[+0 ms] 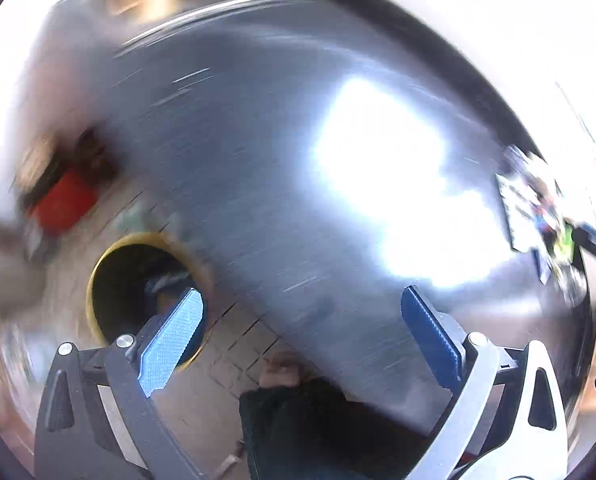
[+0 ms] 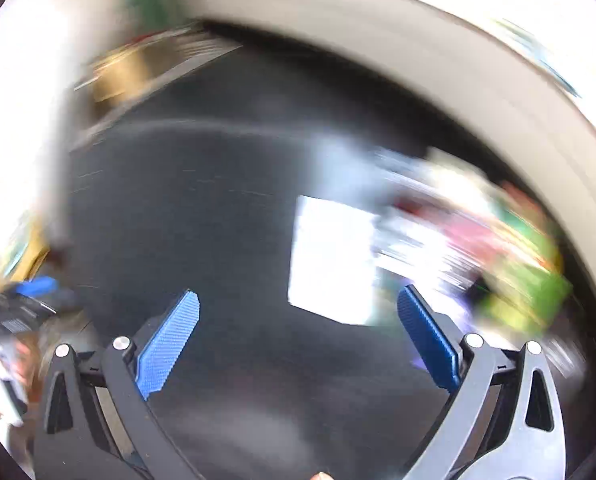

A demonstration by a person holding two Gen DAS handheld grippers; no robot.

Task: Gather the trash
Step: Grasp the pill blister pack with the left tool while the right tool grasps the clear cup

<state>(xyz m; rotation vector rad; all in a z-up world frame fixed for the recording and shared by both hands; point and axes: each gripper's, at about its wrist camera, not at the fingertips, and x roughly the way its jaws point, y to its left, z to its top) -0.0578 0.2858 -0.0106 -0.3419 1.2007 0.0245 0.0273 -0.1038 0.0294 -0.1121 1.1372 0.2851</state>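
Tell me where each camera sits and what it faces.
Left wrist: on the left gripper, open, facing the dark table, with the bin and the person's foot below.
Right wrist: on the right gripper, open, facing the table's white paper and blurred wrappers.
Shared: the table.
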